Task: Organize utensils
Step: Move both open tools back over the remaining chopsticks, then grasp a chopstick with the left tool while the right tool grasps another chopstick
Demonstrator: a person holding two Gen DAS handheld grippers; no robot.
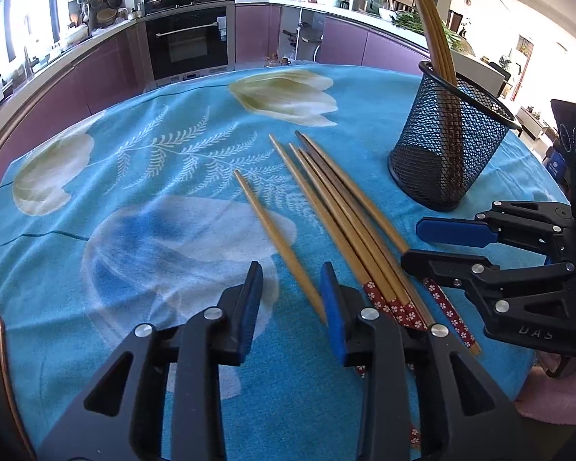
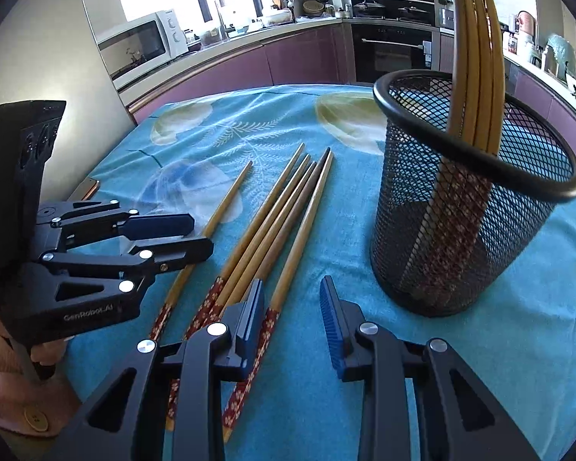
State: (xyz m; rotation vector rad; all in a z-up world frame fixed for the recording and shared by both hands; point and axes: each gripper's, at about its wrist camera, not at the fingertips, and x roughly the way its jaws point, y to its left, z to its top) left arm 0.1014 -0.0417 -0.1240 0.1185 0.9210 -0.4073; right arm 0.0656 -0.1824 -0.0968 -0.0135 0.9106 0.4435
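Midway through a tidy-up in a home kitchen: a black mesh cup [image 2: 468,207] stands upright on the table [image 1: 134,230], which is covered with a blue flowered cloth, and already holds several chopsticks [image 2: 476,57] leaning against its rim; four seem to show, though the mesh blurs the count. Six loose chopsticks [image 1: 349,211] lie flat on the cloth just beside the cup, five bunched together and a single one [image 1: 276,242] a little apart on the side away from the cup, their patterned red ends toward the cameras.

The left hand-held gripper [image 1: 292,296] hangs over the single chopstick's near end with its jaws partly apart and nothing clamped between them. The right hand-held gripper [image 2: 292,311] hovers over the bundle's handles, also part-open and empty, one pad close above the outermost stick.

By the look of it, under half the job is done: the loose sticks must still go into the cup.
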